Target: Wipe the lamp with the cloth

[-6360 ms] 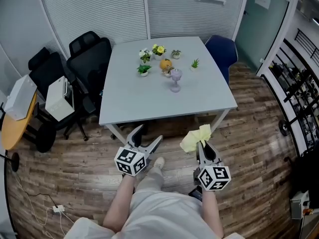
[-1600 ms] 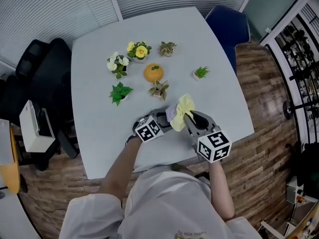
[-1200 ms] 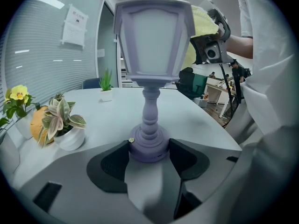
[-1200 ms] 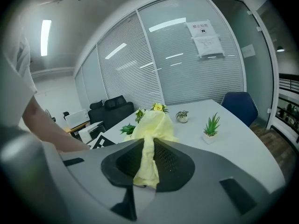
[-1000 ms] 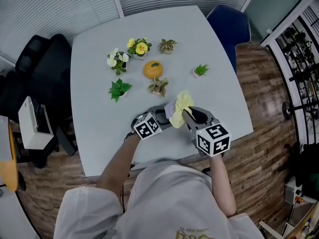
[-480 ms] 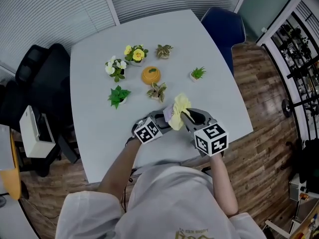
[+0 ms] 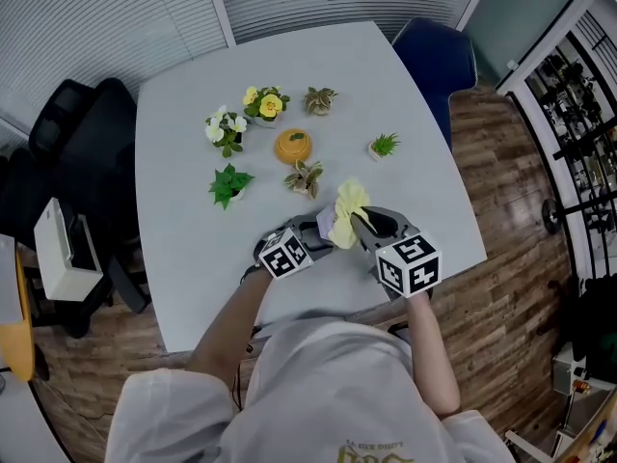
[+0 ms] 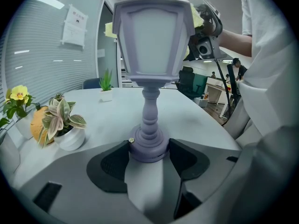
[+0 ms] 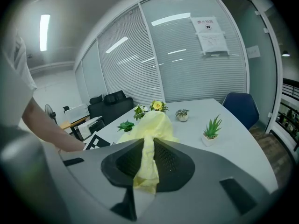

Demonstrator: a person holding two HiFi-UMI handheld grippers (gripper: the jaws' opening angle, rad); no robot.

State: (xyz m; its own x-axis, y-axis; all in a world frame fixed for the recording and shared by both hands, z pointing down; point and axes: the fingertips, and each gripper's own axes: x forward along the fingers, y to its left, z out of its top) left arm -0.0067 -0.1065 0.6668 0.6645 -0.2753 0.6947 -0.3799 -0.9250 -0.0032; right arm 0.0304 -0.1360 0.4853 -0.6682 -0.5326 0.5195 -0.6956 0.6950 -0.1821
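Note:
A pale purple lantern-shaped lamp [image 8: 152,38] stands upright on the grey table [image 7: 193,258] near its front edge. My left gripper [image 8: 148,157] is shut on the lamp's round base, one pad on each side. In the head view the lamp [image 7: 325,226] is mostly hidden behind the yellow cloth [image 7: 347,208]. My right gripper [image 7: 359,222] is shut on that cloth [image 9: 149,129], which bunches out past its jaws and lies against the lamp's head. From the left gripper view, bits of the cloth [image 8: 110,30] show behind the lamp head, with the right gripper [image 8: 208,27] above right.
Several small potted plants [image 7: 228,183] and an orange pumpkin-like ornament [image 7: 293,146] stand just beyond the lamp. A blue chair [image 7: 436,51] is at the table's far right corner, black chairs [image 7: 58,152] along its left side. The table's front edge [image 7: 318,312] is close to my body.
Several seconds ago I stood back from the table with the left gripper empty. Over the last second both grippers have stayed at the lamp, the cloth shifting only slightly.

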